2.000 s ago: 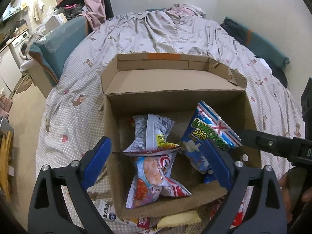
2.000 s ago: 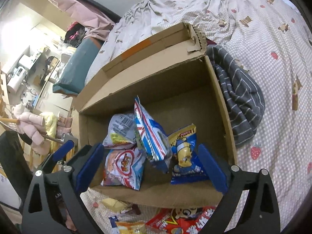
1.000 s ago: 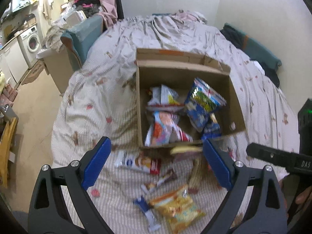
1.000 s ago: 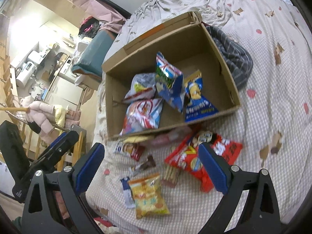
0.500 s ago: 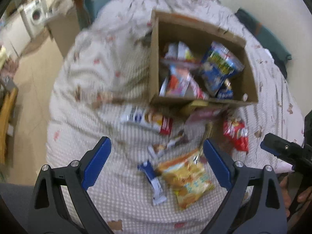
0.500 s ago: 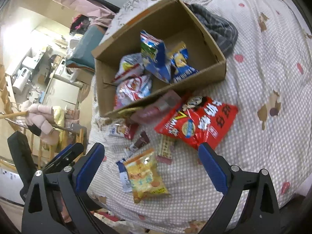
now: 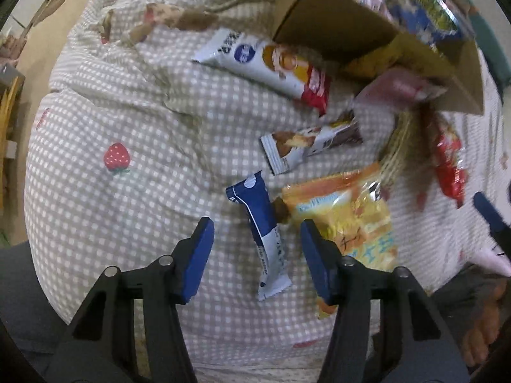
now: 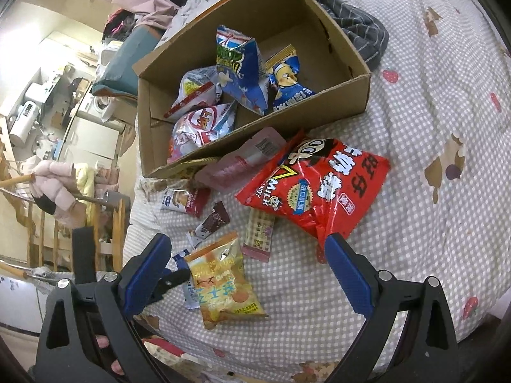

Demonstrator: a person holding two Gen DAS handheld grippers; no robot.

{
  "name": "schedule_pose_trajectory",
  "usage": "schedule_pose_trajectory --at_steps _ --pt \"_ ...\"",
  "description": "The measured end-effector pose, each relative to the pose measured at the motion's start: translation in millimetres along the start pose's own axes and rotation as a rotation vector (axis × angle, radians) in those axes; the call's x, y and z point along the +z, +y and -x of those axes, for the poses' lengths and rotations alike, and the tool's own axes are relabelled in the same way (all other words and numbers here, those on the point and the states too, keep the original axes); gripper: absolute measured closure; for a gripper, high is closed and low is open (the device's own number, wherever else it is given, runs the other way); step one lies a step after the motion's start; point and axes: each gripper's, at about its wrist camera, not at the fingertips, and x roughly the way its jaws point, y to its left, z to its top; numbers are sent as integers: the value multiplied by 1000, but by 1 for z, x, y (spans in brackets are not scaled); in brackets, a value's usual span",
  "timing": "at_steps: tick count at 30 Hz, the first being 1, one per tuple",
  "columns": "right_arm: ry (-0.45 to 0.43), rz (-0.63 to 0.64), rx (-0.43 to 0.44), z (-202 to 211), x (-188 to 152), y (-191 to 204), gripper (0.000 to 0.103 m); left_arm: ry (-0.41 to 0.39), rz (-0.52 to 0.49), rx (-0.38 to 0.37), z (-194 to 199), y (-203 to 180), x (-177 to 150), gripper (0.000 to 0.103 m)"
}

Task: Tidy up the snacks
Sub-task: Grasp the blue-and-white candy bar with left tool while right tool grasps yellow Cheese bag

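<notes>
A blue-and-white snack bar (image 7: pixel 263 229) lies on the checked bedspread, between the jaws of my left gripper (image 7: pixel 255 225). Those jaws are closing from straight above; the pads stand clear of the wrapper on both sides. An orange-yellow cracker packet (image 7: pixel 351 220) lies just right of the bar, under the right finger. In the right wrist view, my right gripper (image 8: pixel 247 239) hangs open and empty above the same packet (image 8: pixel 223 284). The cardboard box (image 8: pixel 319 108) beyond it holds several snack bags.
Loose on the bed lie a large red bag (image 8: pixel 319 185), a white-and-red bar (image 7: pixel 271 63), a brown-and-white bar (image 7: pixel 313 146), a pink packet (image 8: pixel 246 159) and a pink wafer bar (image 8: pixel 260 233). A striped cloth (image 8: pixel 361 32) sits behind the box. The bed edge falls away at left.
The left gripper has dropped from high over the box to just above the loose snacks, and its jaws have narrowed round the blue bar. The right gripper has sunk a little.
</notes>
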Motion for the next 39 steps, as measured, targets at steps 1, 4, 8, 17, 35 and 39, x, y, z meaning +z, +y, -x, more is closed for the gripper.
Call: schedule_pose_trajectory --at_steps 1,4,8,17,35,39 --pt "4 5 -1 -2 0 1 4 17 -4 1 -4 -1 0 67" --pt "22 21 -10 -7 -2 4 4 57 -8 3 -11 -2 -3 89" --pt "53 38 -12 -15 -4 8 4 28 -30 8 -4 -6 -6 90" --pt "258 199 -67 -80 -29 48 4 -113 13 23 35 11 4 90" --pt "380 344 -177 -124 -62 67 45 -142 0 20 43 7 13 90" --pt "366 326 -129 -106 -58 63 52 -146 7 16 44 11 14 90"
